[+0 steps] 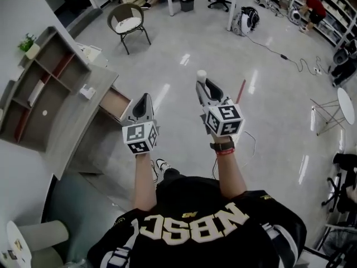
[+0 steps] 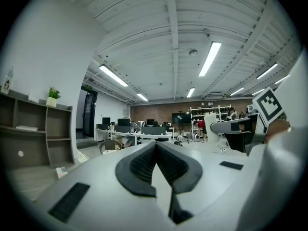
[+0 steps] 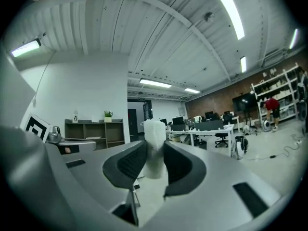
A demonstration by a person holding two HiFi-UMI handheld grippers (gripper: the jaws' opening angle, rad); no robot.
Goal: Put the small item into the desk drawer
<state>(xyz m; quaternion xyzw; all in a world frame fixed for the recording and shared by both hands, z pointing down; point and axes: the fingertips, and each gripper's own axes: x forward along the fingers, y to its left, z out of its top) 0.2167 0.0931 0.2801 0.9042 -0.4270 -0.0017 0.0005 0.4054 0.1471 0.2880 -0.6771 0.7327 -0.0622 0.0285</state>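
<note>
My right gripper point(image 1: 203, 84) is shut on a small white cylinder point(image 3: 154, 147), which stands upright between the black pads and pokes out above them as a pale stub point(image 1: 201, 75) in the head view. My left gripper point(image 1: 144, 100) is shut with nothing in it; its pads meet in the left gripper view point(image 2: 155, 150). Both grippers are held out level over the floor. The grey desk point(image 1: 78, 116) stands to the left, and its drawer point(image 1: 115, 103) is pulled open, just left of the left gripper.
A shelf unit point(image 1: 39, 88) with a small plant point(image 1: 27, 42) stands behind the desk. A round chair point(image 1: 128, 22) is further ahead. White tables, cables and a person in red point(image 1: 313, 9) are at the far side. A round side table point(image 1: 341, 108) stands right.
</note>
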